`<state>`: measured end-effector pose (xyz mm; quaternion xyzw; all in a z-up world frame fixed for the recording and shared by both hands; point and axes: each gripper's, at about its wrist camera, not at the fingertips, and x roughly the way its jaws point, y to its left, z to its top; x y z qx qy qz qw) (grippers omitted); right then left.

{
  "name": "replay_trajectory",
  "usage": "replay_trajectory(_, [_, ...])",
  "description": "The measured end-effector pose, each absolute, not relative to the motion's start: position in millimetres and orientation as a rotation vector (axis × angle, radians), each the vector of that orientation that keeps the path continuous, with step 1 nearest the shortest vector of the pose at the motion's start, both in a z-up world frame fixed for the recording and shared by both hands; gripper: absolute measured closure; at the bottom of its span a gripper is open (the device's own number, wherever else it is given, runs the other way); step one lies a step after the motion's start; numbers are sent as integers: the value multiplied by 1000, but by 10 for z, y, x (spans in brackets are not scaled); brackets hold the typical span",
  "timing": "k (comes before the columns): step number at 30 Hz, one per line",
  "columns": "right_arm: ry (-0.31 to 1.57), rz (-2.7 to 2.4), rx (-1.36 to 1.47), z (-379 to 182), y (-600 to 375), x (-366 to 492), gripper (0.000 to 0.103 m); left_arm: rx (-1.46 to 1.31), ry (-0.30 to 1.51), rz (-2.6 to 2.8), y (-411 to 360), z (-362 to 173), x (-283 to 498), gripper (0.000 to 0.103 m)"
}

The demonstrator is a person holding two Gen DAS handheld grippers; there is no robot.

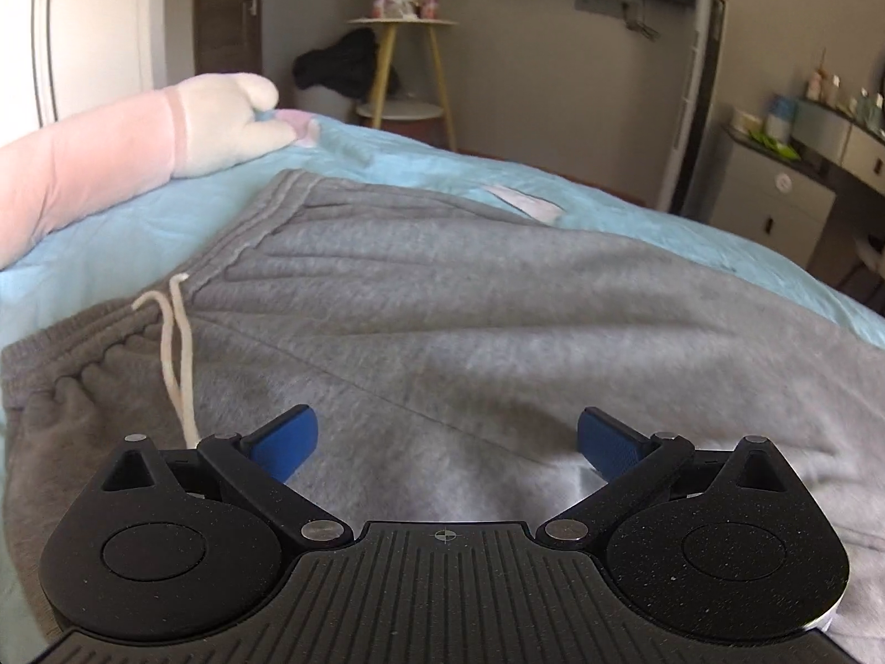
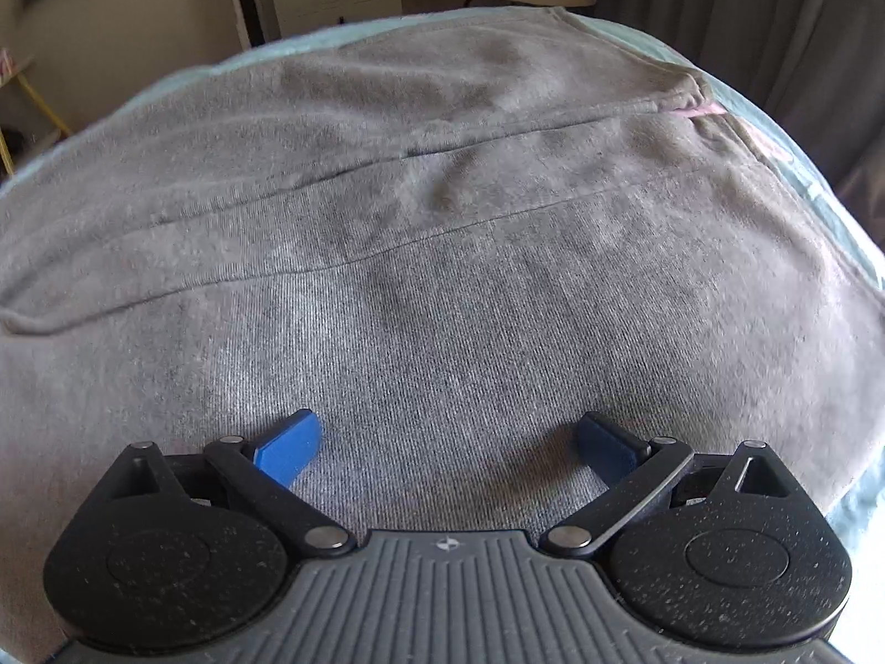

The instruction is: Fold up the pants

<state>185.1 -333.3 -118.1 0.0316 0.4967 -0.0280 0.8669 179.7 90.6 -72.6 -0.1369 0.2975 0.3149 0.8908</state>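
Grey sweatpants (image 1: 442, 321) lie spread on a light blue bedcover (image 1: 138, 232). In the left wrist view the ribbed waistband (image 1: 232, 243) runs up the left side with a white drawstring (image 1: 177, 354) hanging over the cloth. My left gripper (image 1: 447, 440) is open, its blue pads just above the cloth near the waist. In the right wrist view the pant legs (image 2: 442, 254) fill the frame, one lying on the other, with the leg ends (image 2: 686, 88) at the far right. My right gripper (image 2: 449, 442) is open, low over the cloth.
A pink and white plush toy (image 1: 166, 138) lies on the bed at the left. A white label (image 1: 525, 202) lies on the bedcover beyond the pants. Beyond the bed stand a wooden side table (image 1: 404, 72), a white drawer unit (image 1: 774, 205) and grey curtains (image 2: 746, 5).
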Motion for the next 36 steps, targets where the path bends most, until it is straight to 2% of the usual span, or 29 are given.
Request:
replay_trajectory(3, [1139,-32,5,-1078,-3272,2066,4,-255,540,679,979,-783,1750,0])
replay_trajectory(4, [1139,-8,29,-959,-3309,2190,10,-252,521,684,1000,-793,1736,0])
replay_trajectory(9, [889,-71,324,-364,-3703,3253,12,-352,486,681,1167,-898,1710,0])
replay_trajectory(11, [829,-142,372,-346,-3795,3849,21,-389,499,678,1224,-978,1701,0])
replay_trajectory(13, [832,-230,427,-443,-3855,4378,47,-410,505,676,1258,-1060,1698,0])
replay_trajectory(19, [829,-420,533,-801,-3867,5327,49,-401,477,680,1223,-1114,1669,0])
replay_trajectory(21, [842,-452,529,-897,-3843,5481,50,-396,479,691,1219,-1128,1692,0])
replay_trajectory(26, [864,-552,513,-1065,-3850,5684,67,-402,469,694,1237,-1145,1701,0])
replay_trajectory(27, [853,-565,500,-1093,-3831,5686,72,-403,468,694,1238,-1148,1702,0])
replay_trajectory(30, [816,-571,456,-1130,-3796,5623,97,-409,458,692,1244,-1157,1693,0])
replay_trajectory(33, [761,-529,451,-1009,-3819,5386,98,-433,448,685,1282,-1153,1683,0])
replay_trajectory(36, [671,-467,496,-732,-3961,4802,98,-448,442,685,1302,-1148,1681,0])
